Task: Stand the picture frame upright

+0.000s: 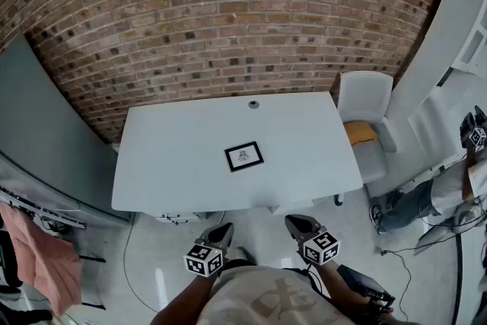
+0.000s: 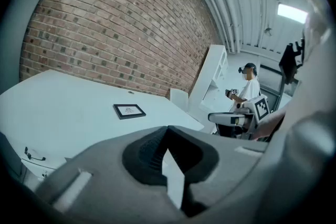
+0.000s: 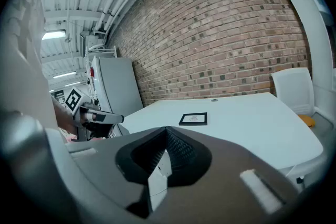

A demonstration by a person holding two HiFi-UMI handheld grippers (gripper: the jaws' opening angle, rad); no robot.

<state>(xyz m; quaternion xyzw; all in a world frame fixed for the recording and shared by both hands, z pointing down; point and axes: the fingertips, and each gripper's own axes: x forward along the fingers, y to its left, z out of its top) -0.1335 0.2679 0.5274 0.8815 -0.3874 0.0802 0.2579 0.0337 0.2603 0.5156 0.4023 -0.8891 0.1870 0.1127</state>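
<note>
- Small black-edged rectangular picture frame (image 1: pixel 244 156): lies flat, face up, on the white rectangular table (image 1: pixel 167 164), about mid-table and nearer the front edge. Print too small to read; underside hidden.
- Left gripper (image 1: pixel 222 229): jaws closed together, nothing held; off the table, short of its front edge.
- Right gripper (image 1: pixel 294 223): jaws closed, empty; likewise short of the front edge.
- Small dark round item (image 1: pixel 253 104) at the far edge: unidentifiable.

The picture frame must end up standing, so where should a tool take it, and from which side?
The picture frame lies flat, face up, on the table, so only its thin black border offers a hold. Probably best to pinch the near edge from the person's side, coming in low, then tip it up.
</note>
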